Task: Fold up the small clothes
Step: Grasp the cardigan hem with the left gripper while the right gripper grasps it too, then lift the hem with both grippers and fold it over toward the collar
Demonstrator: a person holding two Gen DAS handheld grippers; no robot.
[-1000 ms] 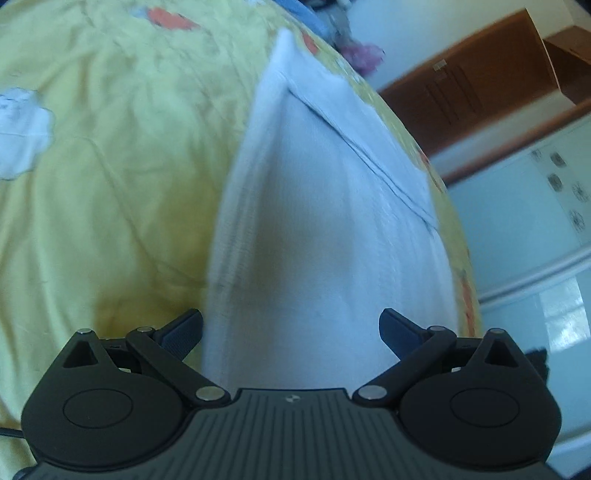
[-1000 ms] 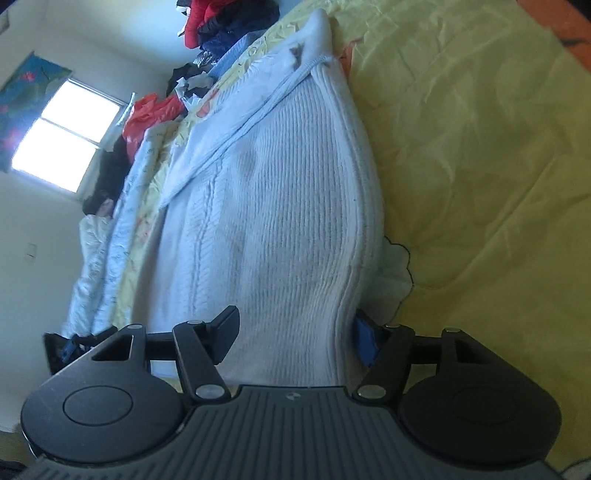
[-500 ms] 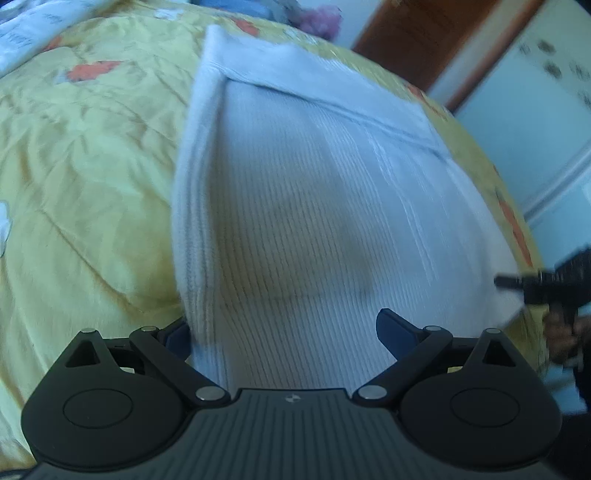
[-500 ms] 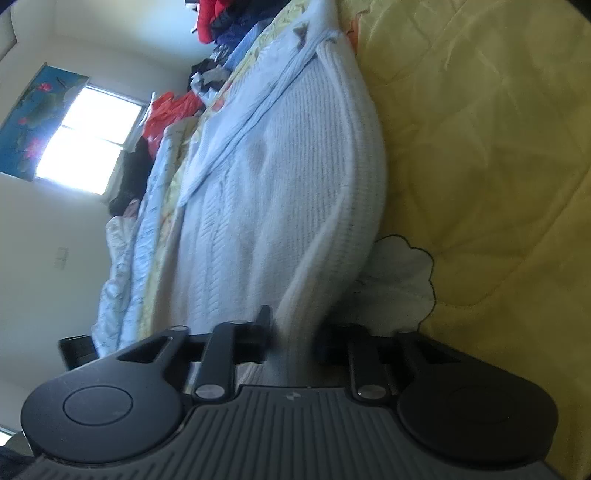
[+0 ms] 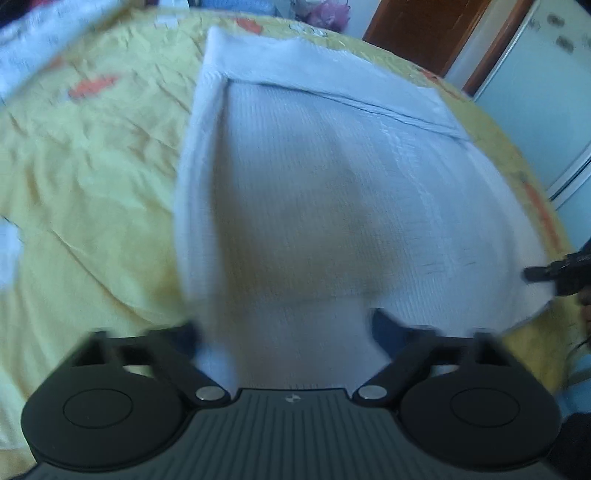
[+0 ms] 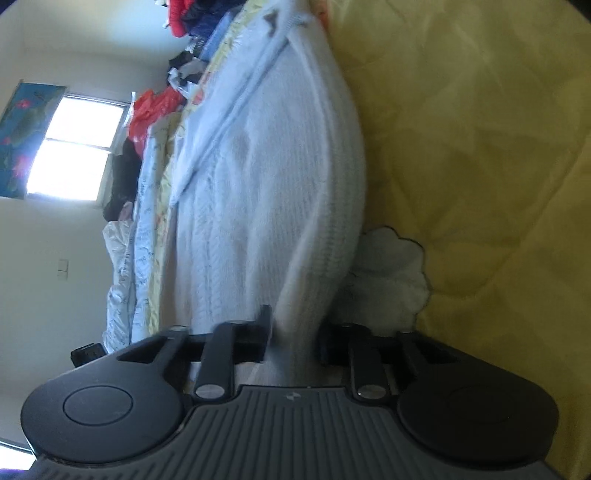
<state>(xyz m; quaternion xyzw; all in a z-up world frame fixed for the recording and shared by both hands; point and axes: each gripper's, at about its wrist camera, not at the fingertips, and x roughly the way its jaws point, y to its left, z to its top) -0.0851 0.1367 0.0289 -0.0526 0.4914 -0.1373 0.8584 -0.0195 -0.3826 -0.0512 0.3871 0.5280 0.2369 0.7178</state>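
Observation:
A white knit sweater [image 5: 332, 184] lies folded lengthwise on a yellow bedsheet [image 5: 92, 184]. My left gripper [image 5: 286, 326] straddles its near edge. Its jaws are closing, with the knit bunched between them and a wide gap still left. In the right wrist view the same sweater [image 6: 266, 184] runs away from me. My right gripper [image 6: 293, 332] is closing its jaws, and the pads pinch a raised fold of the sweater's edge. That right gripper [image 5: 535, 275] also shows at the sweater's right edge in the left wrist view.
The yellow sheet [image 6: 480, 147] has a white cloud print [image 6: 391, 273] beside the sweater. Piled clothes [image 6: 155, 107] and a light quilt [image 6: 144, 236] lie along the far side under a window [image 6: 74, 147]. A brown door [image 5: 424, 33] and white cabinet [image 5: 546, 92] stand beyond the bed.
My right gripper's jaws have gone from wide to pinched on the sweater's edge. The left gripper swung square onto the sweater's near edge, and its fingers have drawn inward around the knit.

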